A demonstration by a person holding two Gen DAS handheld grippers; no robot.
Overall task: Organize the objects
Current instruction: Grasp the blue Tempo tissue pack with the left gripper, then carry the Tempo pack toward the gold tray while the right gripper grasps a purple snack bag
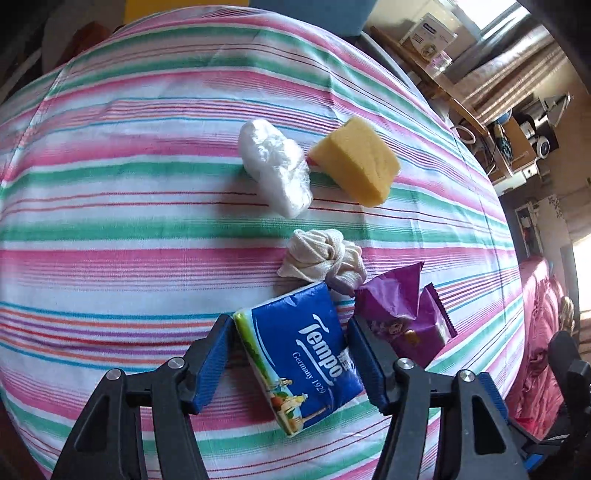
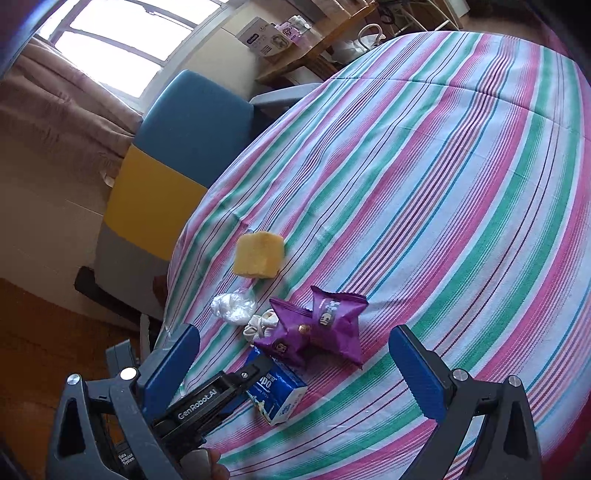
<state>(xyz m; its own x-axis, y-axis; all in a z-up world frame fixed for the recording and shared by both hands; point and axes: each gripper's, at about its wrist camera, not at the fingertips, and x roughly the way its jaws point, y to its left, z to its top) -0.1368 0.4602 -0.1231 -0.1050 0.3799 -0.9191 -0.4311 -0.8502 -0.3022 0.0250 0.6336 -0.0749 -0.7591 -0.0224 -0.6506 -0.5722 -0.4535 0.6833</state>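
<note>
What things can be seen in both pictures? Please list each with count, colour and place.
tissue pack: 1, blue, between the left claw's fingers
snack packets: 2, purple, beside the tissue pack
knotted cloth: 1, cream, just beyond the tissue pack
plastic bundle: 1, clear white, mid-table
sponge: 1, yellow, next to the plastic bundle
tablecloth: 1, striped pink, green, white
chair: 1, blue and yellow, behind table
left claw: blue pads, around the tissue pack
right claw: blue pads, open, empty

Striped cloth (image 2: 424, 177) covers the worktop; past its far edge sits a blue-and-yellow chair (image 2: 173, 158), a wooden shelf (image 2: 314, 40) with a white box (image 2: 260, 35), and a bright window (image 2: 122, 37).
</note>
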